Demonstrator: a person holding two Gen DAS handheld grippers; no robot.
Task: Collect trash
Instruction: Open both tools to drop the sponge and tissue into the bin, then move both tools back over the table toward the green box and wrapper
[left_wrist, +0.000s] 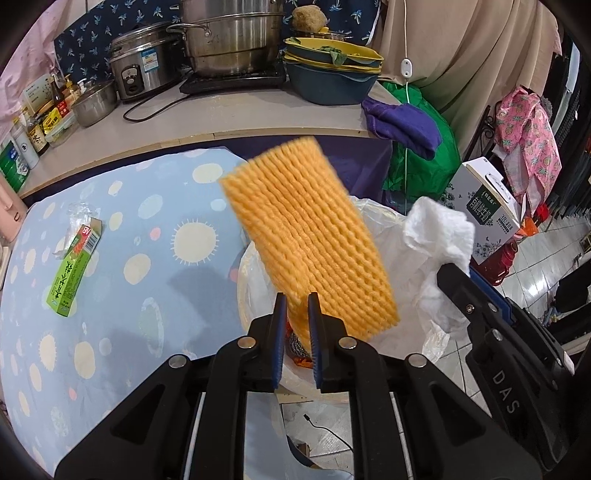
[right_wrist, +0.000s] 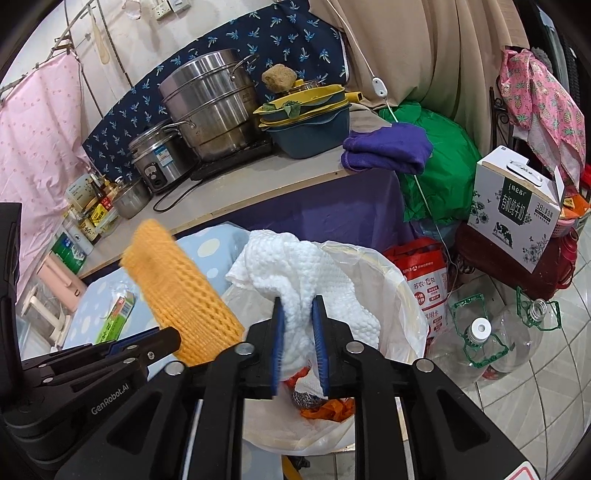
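**Both grippers over the bin, each w/ trash**

Left gripper (left_wrist: 297, 299) is clenched on the orange foam net (left_wrist: 310, 236), above the lined trash bin (right_wrist: 402, 295). Right gripper (right_wrist: 299, 302) has the white paper towel (right_wrist: 306, 273) between its blue pads; can't tell if they press. Right view only: bin contents, partly hidden. Left view: green carton (left_wrist: 74, 269) on the desk (left_wrist: 129, 295).

Orange foam net (left_wrist: 310, 236) in L gripper (left_wrist: 297, 306)

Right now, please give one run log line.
left gripper: holds orange foam net | right gripper: white tissue between jaws | both above bin
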